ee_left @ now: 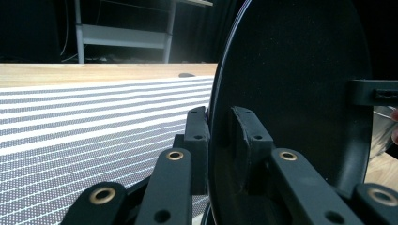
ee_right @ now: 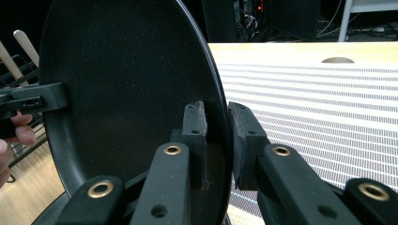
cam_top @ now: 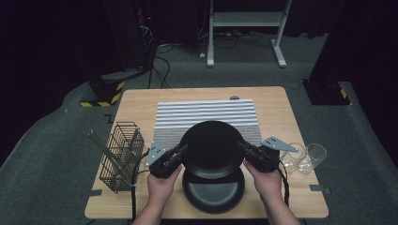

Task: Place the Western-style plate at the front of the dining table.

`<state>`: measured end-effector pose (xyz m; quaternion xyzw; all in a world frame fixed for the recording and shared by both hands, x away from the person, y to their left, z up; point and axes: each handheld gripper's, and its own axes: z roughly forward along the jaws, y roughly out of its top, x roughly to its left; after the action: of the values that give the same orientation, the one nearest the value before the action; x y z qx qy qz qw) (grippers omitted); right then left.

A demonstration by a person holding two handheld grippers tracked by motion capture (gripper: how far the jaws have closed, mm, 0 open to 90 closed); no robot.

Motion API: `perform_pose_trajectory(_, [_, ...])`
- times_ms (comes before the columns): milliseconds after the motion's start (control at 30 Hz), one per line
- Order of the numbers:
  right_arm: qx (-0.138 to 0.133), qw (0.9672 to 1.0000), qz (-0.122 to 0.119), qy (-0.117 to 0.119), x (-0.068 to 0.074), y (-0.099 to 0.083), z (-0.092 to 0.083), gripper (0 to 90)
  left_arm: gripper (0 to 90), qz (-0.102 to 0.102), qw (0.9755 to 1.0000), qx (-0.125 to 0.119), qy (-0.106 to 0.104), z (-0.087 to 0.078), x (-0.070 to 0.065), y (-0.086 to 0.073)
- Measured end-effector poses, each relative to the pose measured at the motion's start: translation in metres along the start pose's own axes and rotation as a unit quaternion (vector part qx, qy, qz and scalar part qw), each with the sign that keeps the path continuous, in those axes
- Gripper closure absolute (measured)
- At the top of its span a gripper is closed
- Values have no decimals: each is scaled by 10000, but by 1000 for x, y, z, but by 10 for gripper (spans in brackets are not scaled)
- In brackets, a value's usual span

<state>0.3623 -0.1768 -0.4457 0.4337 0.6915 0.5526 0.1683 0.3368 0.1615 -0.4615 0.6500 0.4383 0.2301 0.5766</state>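
Note:
A round black plate (cam_top: 211,147) is held above the table between both grippers, one on each side of its rim. My left gripper (cam_top: 182,151) is shut on the plate's left edge; in the left gripper view the plate (ee_left: 291,89) stands edge-on between the two pads, at the gripper's (ee_left: 218,123) tips. My right gripper (cam_top: 241,148) is shut on the right edge; in the right gripper view its (ee_right: 216,117) pads clamp the plate's (ee_right: 126,89) rim. A second black plate (cam_top: 213,191) lies flat on the table just below the lifted one.
A striped placemat (cam_top: 206,119) covers the table's middle behind the plates. A black wire basket (cam_top: 123,157) with wooden utensils stands at the left. Two clear glasses (cam_top: 305,157) stand at the right edge. The wooden table (cam_top: 141,101) ends close to the person's hands.

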Motion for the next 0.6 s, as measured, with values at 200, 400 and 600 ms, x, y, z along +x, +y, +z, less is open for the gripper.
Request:
perform_pose_trajectory(200, [-23,10000,0,-50,-3,4,4,776,767,9,10000,-9,18,5,0,3])
perform_pose_trajectory(400, [-68,9999,33,-112,-7,8,7,776,765,40,10000,-12,32,12,3,6])
perform_pose_trajectory(600, [-63,9998,57,-171,-9,10,12,777,763,-4,10000,-5,30,19,7,10])
